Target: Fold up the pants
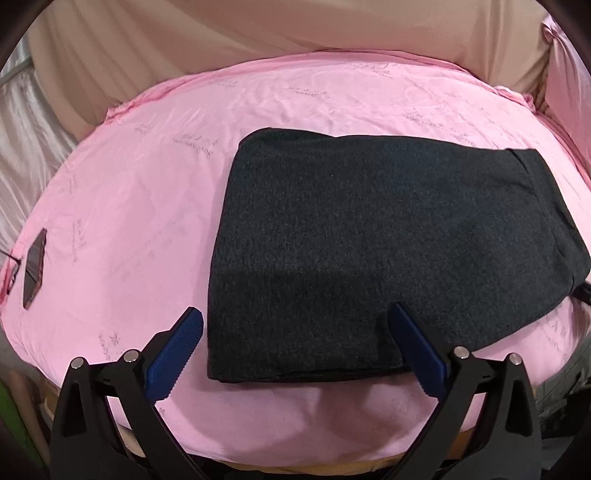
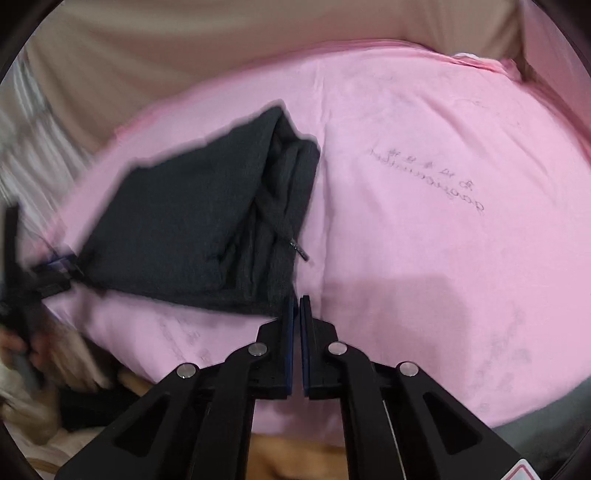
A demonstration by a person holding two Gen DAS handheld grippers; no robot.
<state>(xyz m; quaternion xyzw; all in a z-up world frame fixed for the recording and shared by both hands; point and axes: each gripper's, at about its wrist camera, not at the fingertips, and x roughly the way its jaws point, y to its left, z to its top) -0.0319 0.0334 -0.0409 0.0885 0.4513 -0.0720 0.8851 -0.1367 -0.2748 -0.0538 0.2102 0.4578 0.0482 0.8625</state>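
Note:
Dark grey pants [image 1: 369, 236] lie folded into a flat rectangle on the pink sheet [image 1: 147, 206]. My left gripper [image 1: 295, 321] is open and empty, its blue pads either side of the fold's near left corner, just above it. In the right wrist view the same pants [image 2: 192, 221] lie to the left, waistband end and drawstring [image 2: 284, 232] facing right. My right gripper [image 2: 298, 301] is shut and empty, tips by the bundle's near right corner. The left gripper [image 2: 55, 273] shows blurred at the far left.
A dark phone [image 1: 35, 267] lies on the sheet near its left edge. Beige cloth [image 1: 258, 29] hangs behind the table. The table's wooden front edge [image 2: 295, 454] shows below the sheet.

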